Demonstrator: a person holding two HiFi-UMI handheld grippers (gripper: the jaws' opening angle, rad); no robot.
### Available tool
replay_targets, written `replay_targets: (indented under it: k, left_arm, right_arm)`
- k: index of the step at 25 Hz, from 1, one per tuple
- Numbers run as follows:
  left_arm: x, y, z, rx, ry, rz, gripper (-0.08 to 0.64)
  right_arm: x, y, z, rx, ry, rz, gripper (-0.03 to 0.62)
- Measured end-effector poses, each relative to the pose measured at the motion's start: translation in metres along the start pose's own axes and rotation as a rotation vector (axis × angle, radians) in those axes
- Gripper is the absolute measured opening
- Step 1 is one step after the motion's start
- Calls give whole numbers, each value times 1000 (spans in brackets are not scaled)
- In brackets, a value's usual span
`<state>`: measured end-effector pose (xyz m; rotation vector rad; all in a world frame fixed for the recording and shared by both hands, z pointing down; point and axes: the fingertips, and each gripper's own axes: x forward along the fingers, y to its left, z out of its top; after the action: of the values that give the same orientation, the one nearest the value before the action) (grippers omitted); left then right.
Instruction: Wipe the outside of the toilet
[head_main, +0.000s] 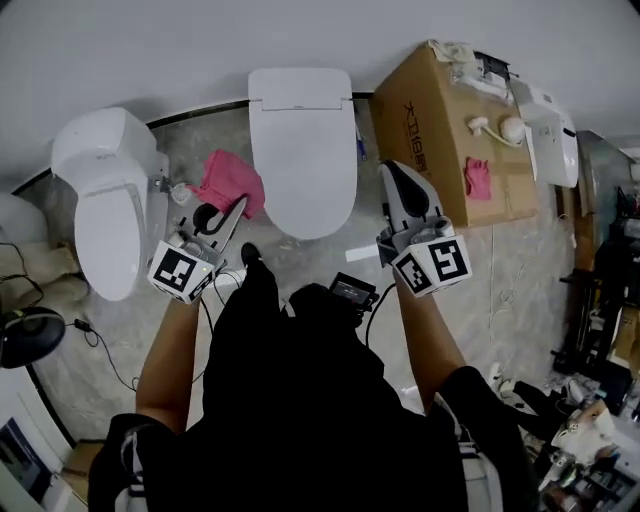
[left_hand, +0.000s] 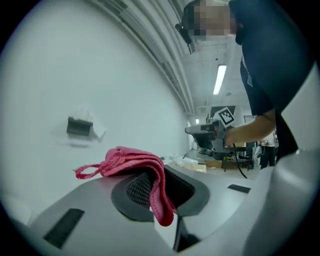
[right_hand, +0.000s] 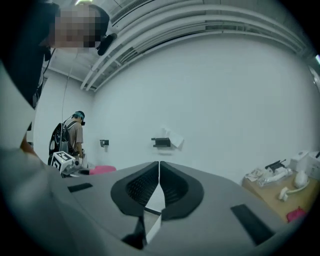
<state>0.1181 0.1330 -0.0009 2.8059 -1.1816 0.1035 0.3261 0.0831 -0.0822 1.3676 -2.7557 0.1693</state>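
- Gripping a pink cloth (head_main: 232, 182) in my left tongs (head_main: 238, 208); right tongs (right_hand: 157, 172) closed, empty.
- At twelve o'clock the toilet (head_main: 303, 150), at two a cardboard box (head_main: 440, 120).
- Right gripper view alone shows a person (right_hand: 75, 132) at nine.

Workshop-like test room (exposed ceiling ducts (right_hand: 190, 27)): a toilet (head_main: 302, 150) beside a second toilet (head_main: 105, 210), cardboard box (head_main: 440, 140).

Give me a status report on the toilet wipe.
Left tool shut on pink cloth. Right tool shut, empty. Toilet lid down, cloth near its left side, contact unclear. Cardboard box crowds its right side.
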Motion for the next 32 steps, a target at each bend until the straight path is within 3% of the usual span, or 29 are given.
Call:
replay_targets:
  k: [2,5,8,10,13,18,22,26,32]
  left_arm:
    - [-11,-12,47,31,-77,26,55]
    - [-29,-31,104,-10,-180,74,57]
    - [-42,-55,134,-14,-225,121,57]
    - [-50,-79,127,15,-186,146,57]
    - [-68,-124,115,-5,-152,182,57]
    - [-101,-198,107,-20,-135,217,57]
    - [-122,-237,96,-58,-108,161,57]
    - [-137,-274,83,-83,-82,97,57]
    - [-189,-315,79,-42,-89,72,57]
  right_arm:
    - [-30,7,14,-16,-37,2,34]
    - [-70,19,30,-14,-89,39,34]
    - [-106,23,43,6,-139,79,34]
    - [-130,30,44,14,-158,114,34]
    - [-172,43,38,22,-177,167,34]
    - [-239,55,11,54,-163,174,34]
    - [-272,77,-1,77,-100,148,34]
    - [-308,102,5,74,-106,149,34]
    - [-348,158,8,32,-115,92,34]
